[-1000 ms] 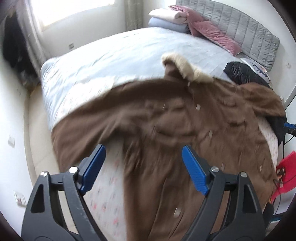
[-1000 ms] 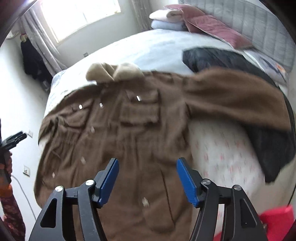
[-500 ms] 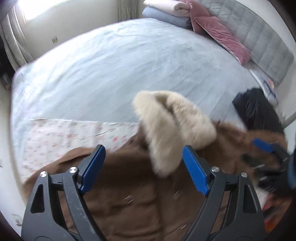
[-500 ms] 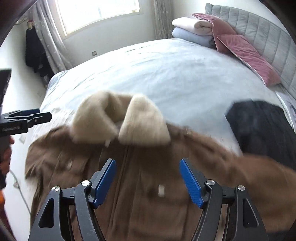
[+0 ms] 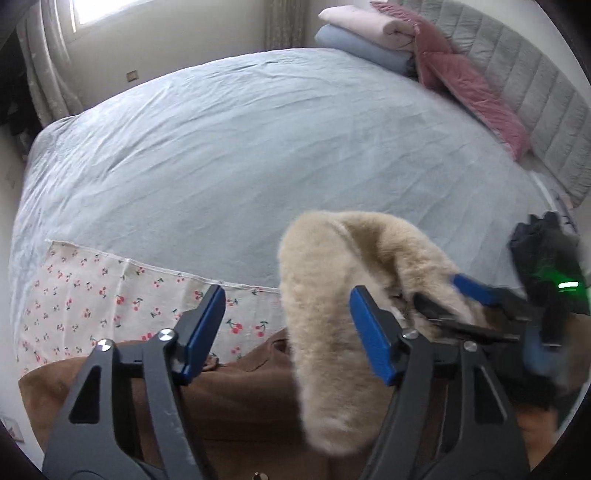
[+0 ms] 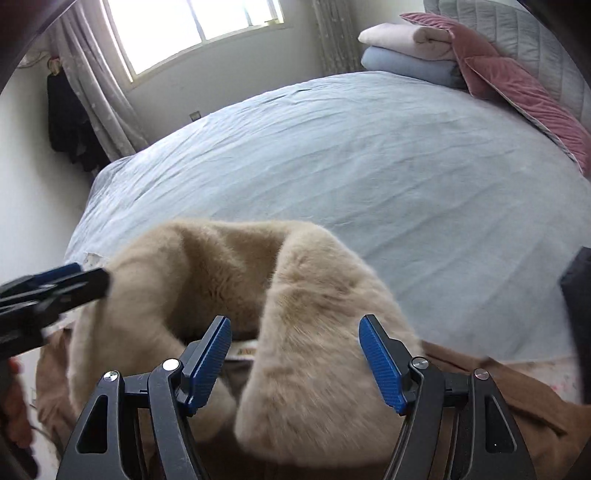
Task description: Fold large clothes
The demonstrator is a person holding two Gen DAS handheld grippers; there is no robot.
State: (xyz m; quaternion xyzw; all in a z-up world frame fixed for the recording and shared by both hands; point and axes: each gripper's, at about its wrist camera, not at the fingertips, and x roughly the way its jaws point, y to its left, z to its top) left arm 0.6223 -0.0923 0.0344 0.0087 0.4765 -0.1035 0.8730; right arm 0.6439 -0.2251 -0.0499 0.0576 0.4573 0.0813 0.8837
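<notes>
A brown coat point(image 5: 236, 406) with a beige fur collar point(image 5: 332, 332) lies on the bed. My left gripper point(image 5: 288, 332) is open, low over the collar's left flap, which lies between its blue pads. My right gripper point(image 6: 295, 354) is open over the collar's right flap point(image 6: 317, 369). The brown coat cloth point(image 6: 517, 391) shows at the lower right. Each gripper shows in the other's view: the right one point(image 5: 480, 299) at the right edge, the left one point(image 6: 44, 288) at the left edge.
The pale blue bedspread point(image 5: 258, 155) stretches ahead, with a cherry-print sheet point(image 5: 110, 295) at the left. Folded blankets point(image 6: 406, 48) and pink pillows point(image 6: 524, 96) sit by the grey headboard. A dark garment point(image 5: 543, 240) lies at the right. A window point(image 6: 192, 29) is beyond.
Both grippers have moved up the coat from its lower body to the fur collar and come down close to it. Both stay open.
</notes>
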